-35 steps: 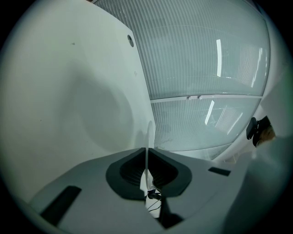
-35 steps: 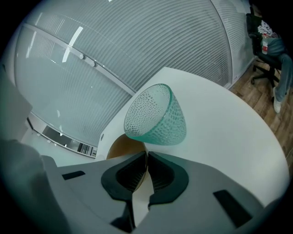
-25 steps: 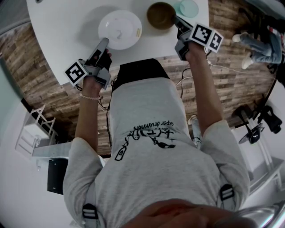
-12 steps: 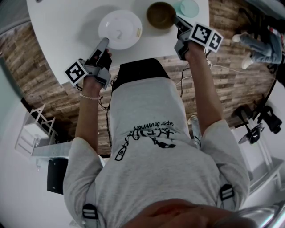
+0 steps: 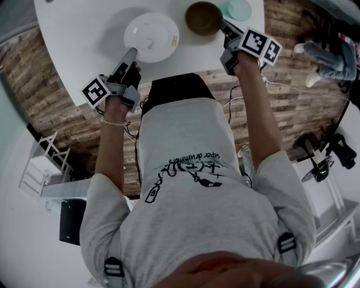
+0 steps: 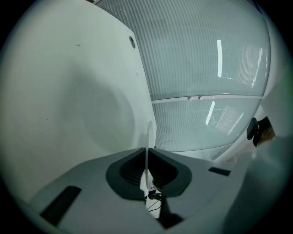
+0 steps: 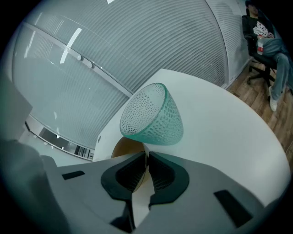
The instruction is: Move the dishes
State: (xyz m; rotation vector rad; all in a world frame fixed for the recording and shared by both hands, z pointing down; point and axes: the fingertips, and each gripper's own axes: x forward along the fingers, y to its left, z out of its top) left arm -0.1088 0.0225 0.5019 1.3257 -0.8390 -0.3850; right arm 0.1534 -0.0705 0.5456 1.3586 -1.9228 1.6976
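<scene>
Status: both grips are made, and no dish has been moved yet as far as I can judge.

- Left gripper (image 5: 131,52): its jaws are closed narrow on the near rim of the white plate (image 5: 151,36). The left gripper view shows the rim as a thin pale edge pinched between the pads. The plate sits flat on the white bench (image 5: 84,34), at the upper middle of the head view.
- Right gripper (image 5: 223,23): its jaws are nearly together, clamped on the rim of the brown bowl (image 5: 203,18), with the wall of the bowl between the pads. The bowl is on the bench at the top of the frame, just right of the plate.
- The teal textured cup (image 5: 238,9) stands just beside the bowl at the upper right and is untouched.

Done: plate and bowl are both gripped. Left: lifting, carrying and setting down both dishes, and possibly the cup. I see no destination in any view.

Writing:
- The dishes show no brand or label.
- The marker cube (image 5: 95,91) on each gripper has black-and-white squares only, no letters.
- The shirt (image 5: 185,169) has a black print, upside down to me. It starts with "super"; I cannot read the rest reliably.
</scene>
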